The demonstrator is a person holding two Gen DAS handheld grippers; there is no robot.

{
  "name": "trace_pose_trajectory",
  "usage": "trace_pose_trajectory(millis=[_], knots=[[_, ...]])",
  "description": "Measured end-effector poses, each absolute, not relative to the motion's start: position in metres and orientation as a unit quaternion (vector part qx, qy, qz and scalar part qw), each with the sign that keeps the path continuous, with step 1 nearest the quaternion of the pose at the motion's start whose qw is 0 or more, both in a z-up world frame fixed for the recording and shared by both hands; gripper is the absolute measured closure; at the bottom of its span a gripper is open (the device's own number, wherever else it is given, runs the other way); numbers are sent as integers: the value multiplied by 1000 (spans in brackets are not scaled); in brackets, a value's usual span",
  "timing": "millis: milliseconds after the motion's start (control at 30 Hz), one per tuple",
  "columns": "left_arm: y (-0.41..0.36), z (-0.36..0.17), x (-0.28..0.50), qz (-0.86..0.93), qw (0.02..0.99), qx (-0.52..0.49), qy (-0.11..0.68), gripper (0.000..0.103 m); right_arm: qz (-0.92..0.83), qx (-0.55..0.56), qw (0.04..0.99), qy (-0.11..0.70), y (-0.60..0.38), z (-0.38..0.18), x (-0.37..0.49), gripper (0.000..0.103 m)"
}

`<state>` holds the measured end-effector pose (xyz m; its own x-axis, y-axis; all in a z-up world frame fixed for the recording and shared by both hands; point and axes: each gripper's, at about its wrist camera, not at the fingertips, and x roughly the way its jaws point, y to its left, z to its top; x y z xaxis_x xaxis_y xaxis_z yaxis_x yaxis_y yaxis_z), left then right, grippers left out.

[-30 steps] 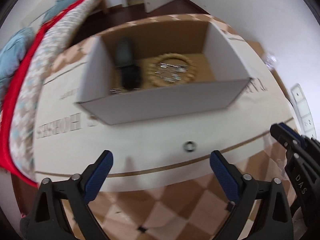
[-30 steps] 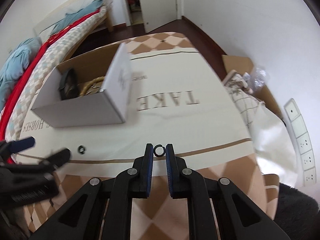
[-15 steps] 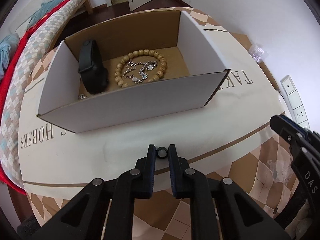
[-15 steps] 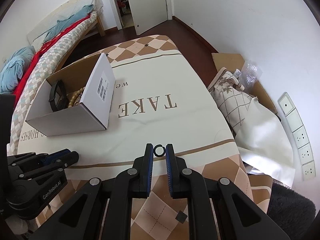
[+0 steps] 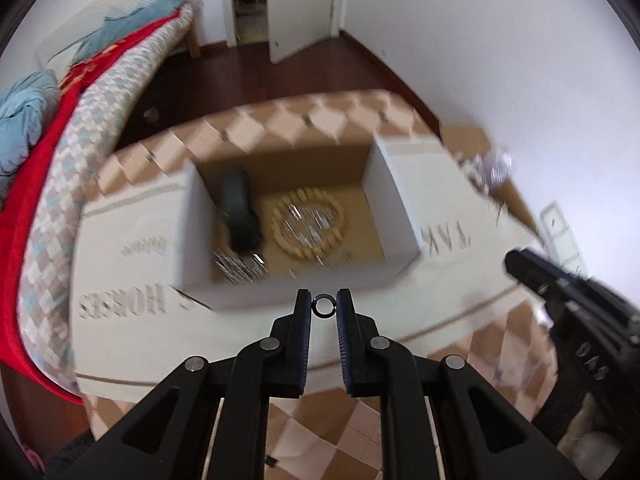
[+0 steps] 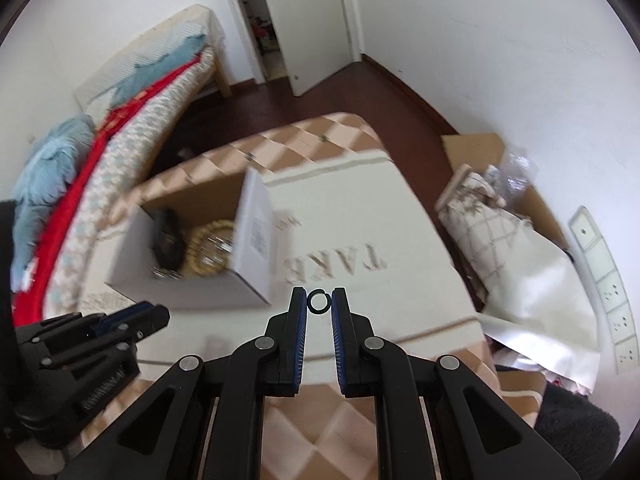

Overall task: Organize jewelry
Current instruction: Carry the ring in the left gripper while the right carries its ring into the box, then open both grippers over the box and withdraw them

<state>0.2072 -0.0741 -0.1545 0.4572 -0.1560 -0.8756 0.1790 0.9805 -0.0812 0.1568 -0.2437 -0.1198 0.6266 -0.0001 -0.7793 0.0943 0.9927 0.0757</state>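
Note:
My left gripper (image 5: 323,306) is shut on a small dark ring (image 5: 323,313) and holds it above the table, just in front of the open cardboard box (image 5: 394,196). The box holds a black wristband (image 5: 239,216), a wooden bead bracelet (image 5: 308,226) with silver jewelry inside it, and silver pieces (image 5: 238,266) near the front. My right gripper (image 6: 319,301) is shut on another dark ring (image 6: 319,309), raised to the right of the box (image 6: 256,240). Each gripper shows in the other's view, the right one (image 5: 560,292) and the left one (image 6: 100,340).
The round table (image 6: 360,216) has a cream cloth with lettering and a checkered border. A bed (image 6: 132,120) with red and blue bedding lies left. A patterned bag (image 6: 500,236) and a cardboard box (image 6: 476,148) sit on the floor at right, by wall sockets (image 6: 600,264).
My left gripper closed on the ring that lay on the table and lifted it toward the box. My right gripper rose with its ring still held.

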Motion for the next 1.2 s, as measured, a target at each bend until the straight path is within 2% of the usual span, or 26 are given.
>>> trace_pose_trajectory(millis=[133, 400, 567, 600, 667, 700, 733, 767, 833, 867, 933, 967, 1033, 1100, 1200], knots=[[-51, -134, 232, -79, 860, -3, 504, 93, 14, 67, 898, 435, -225, -105, 188, 90], [-20, -155, 287, -68, 837, -27, 542, 92, 55, 73, 857, 507, -198, -122, 280, 90], [-17, -158, 297, -62, 833, -38, 548, 86, 60, 59, 840, 537, -191, -130, 304, 89], [-17, -157, 298, -59, 833, -37, 548, 84, 59, 58, 837, 541, -191, -132, 307, 86], [-17, -155, 299, -50, 836, -33, 546, 57, 55, 61, 835, 544, -192, -132, 309, 71], [-15, -153, 299, -43, 838, -30, 542, 47, 54, 63, 835, 544, -193, -131, 308, 63], [-14, -151, 299, -37, 841, -27, 539, 30, 50, 63, 835, 544, -194, -130, 308, 60], [-12, -149, 299, -30, 843, -23, 536, 24, 47, 65, 836, 543, -197, -128, 306, 60], [-5, -144, 297, -18, 846, -22, 532, 23, 35, 62, 839, 540, -200, -123, 303, 54], [-2, -143, 296, -14, 847, -24, 531, 14, 31, 59, 840, 539, -201, -121, 301, 51], [5, -140, 290, -1, 849, -21, 527, 5, 16, 46, 841, 539, -201, -117, 294, 38], [7, -139, 287, 4, 851, -17, 525, 5, 5, 33, 842, 538, -200, -116, 290, 34], [11, -139, 281, 13, 852, -9, 523, 5, -22, -3, 843, 538, -196, -116, 278, 14], [14, -140, 272, 21, 853, -6, 522, 4, -39, -22, 841, 540, -194, -117, 270, 3], [16, -140, 261, 29, 854, 3, 520, 3, -57, -43, 834, 548, -188, -120, 258, 0]])
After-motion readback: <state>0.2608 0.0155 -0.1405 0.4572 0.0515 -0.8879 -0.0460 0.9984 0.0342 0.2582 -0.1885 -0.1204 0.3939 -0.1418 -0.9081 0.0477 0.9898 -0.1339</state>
